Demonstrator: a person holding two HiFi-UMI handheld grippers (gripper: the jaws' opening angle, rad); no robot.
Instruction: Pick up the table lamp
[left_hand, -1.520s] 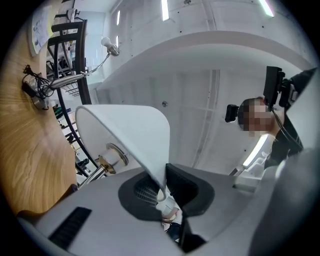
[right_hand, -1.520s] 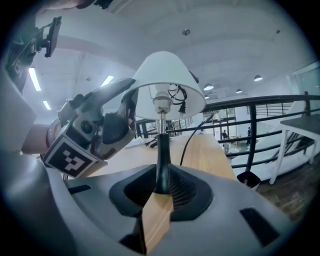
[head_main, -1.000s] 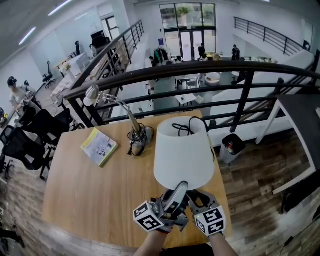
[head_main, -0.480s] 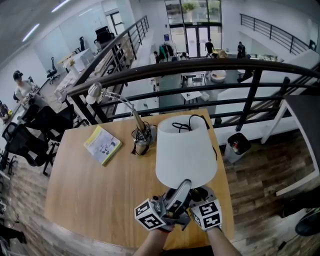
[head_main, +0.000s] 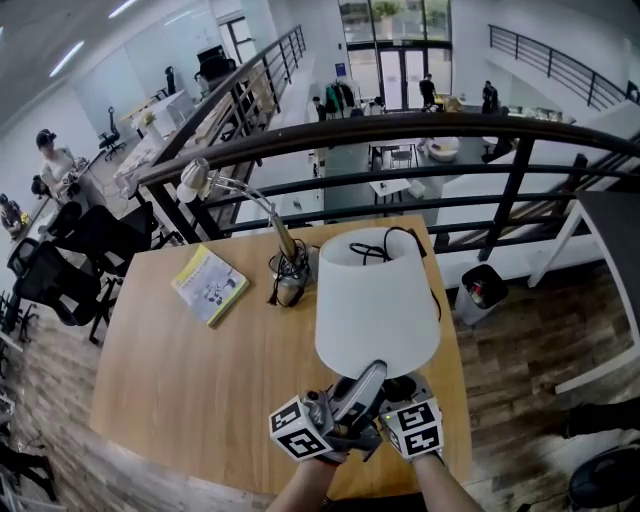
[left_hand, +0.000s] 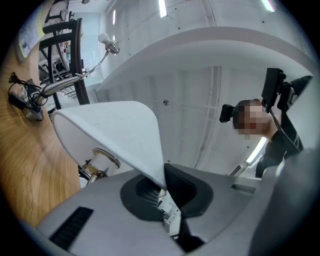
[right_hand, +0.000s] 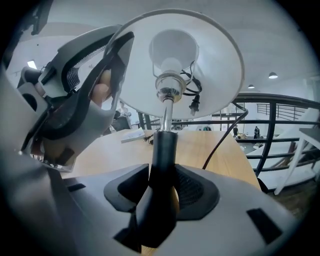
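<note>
White shade (left_hand: 115, 130) seeming crushable, I am pinching its rim in my left hand-held gripper (left_hand: 164, 186) and clamping the stiff stem (right_hand: 163, 150) of the table lamp (head_main: 375, 300) in my right hand-held gripper (right_hand: 161, 195).

The table lamp (head_main: 376, 300) has a white cone-shaped shade (left_hand: 115, 135), a chrome socket (right_hand: 167, 85) holding a white bulb (right_hand: 172, 47), and a black stem (right_hand: 162, 160). The stem runs out from between the jaws of the right gripper (right_hand: 162, 197), which clamp it. The shade's lower rim is pinched in the closed jaws of the left gripper (left_hand: 162, 182). The black cord (right_hand: 225, 132) trails down just right of the right jaws.
</note>
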